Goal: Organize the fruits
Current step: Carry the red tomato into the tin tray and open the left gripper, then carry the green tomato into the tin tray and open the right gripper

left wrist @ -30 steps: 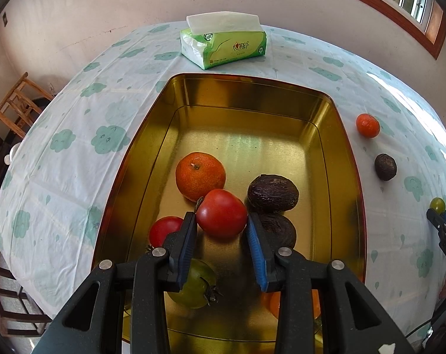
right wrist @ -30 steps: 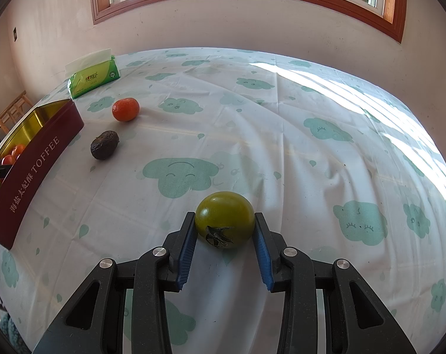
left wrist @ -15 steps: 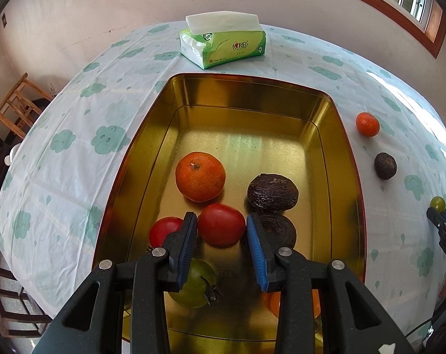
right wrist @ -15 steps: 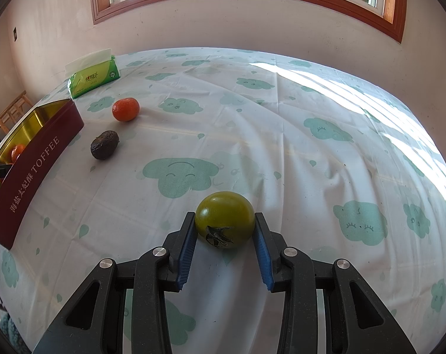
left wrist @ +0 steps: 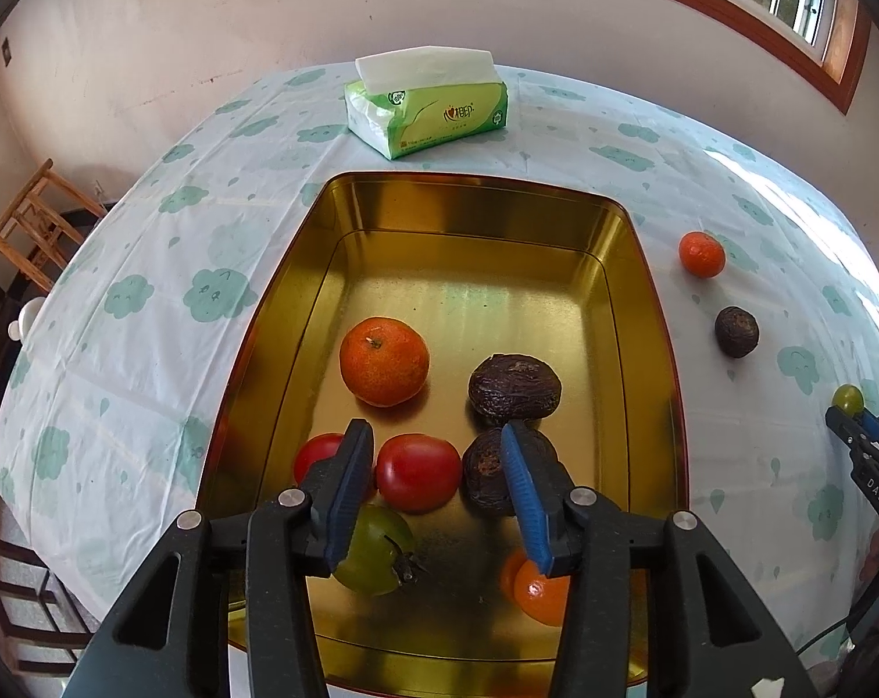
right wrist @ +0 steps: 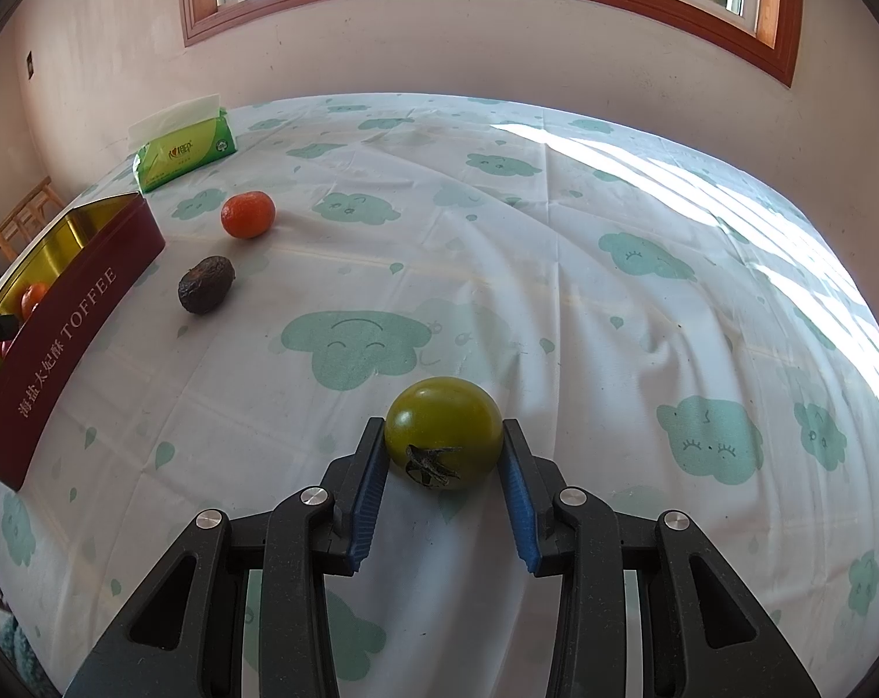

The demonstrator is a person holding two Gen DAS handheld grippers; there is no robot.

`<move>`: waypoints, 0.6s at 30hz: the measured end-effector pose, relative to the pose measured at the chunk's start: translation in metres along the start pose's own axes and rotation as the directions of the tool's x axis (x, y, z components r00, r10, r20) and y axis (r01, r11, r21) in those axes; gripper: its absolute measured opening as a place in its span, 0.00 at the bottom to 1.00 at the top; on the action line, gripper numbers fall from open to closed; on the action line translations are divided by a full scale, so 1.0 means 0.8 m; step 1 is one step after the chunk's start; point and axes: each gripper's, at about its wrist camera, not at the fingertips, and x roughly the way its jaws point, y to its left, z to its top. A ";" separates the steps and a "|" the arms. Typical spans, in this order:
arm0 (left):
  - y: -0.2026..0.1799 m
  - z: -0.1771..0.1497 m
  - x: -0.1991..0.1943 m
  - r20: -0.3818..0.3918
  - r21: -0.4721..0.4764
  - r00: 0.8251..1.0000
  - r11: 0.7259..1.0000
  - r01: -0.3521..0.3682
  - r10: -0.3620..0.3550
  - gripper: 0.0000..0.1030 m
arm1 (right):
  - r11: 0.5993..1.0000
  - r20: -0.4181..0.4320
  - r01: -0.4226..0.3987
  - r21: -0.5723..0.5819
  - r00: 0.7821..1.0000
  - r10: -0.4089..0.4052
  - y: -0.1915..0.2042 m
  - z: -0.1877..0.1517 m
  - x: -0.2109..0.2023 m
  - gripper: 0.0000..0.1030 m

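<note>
A gold tin (left wrist: 474,203) holds an orange (left wrist: 383,360), two red tomatoes (left wrist: 418,471), a green tomato (left wrist: 375,552), two dark wrinkled fruits (left wrist: 514,388) and another orange (left wrist: 538,590). My left gripper (left wrist: 436,480) is open above the tin, empty, with one red tomato lying below between its fingers. My right gripper (right wrist: 443,471) is shut on a green tomato (right wrist: 443,430) that rests on the tablecloth. A small orange (right wrist: 247,214) and a dark fruit (right wrist: 206,284) lie on the cloth beside the tin (right wrist: 67,326).
A green tissue pack (left wrist: 428,102) sits beyond the tin, also in the right wrist view (right wrist: 183,148). The cloud-print tablecloth (right wrist: 556,267) covers the table. A wooden chair (left wrist: 29,227) stands off the left edge.
My left gripper let go of the red tomato, which dropped into the tin, and the fingers opened wider. The right gripper has not moved.
</note>
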 end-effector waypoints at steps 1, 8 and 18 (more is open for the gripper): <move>0.000 0.001 -0.002 0.004 -0.001 1.000 1.000 -0.001 0.001 0.42 | 1.000 0.000 0.000 0.000 1.000 0.000 0.000 0.000 0.000 0.38; 0.004 -0.001 -0.013 0.023 -0.014 1.000 1.000 0.007 -0.007 0.47 | 1.000 0.000 0.001 -0.001 1.000 -0.001 0.000 0.000 0.000 0.38; 0.029 -0.004 -0.023 0.028 -0.080 0.999 0.997 0.023 -0.021 0.56 | 1.000 -0.001 0.009 0.003 1.000 -0.009 -0.001 -0.001 -0.001 0.38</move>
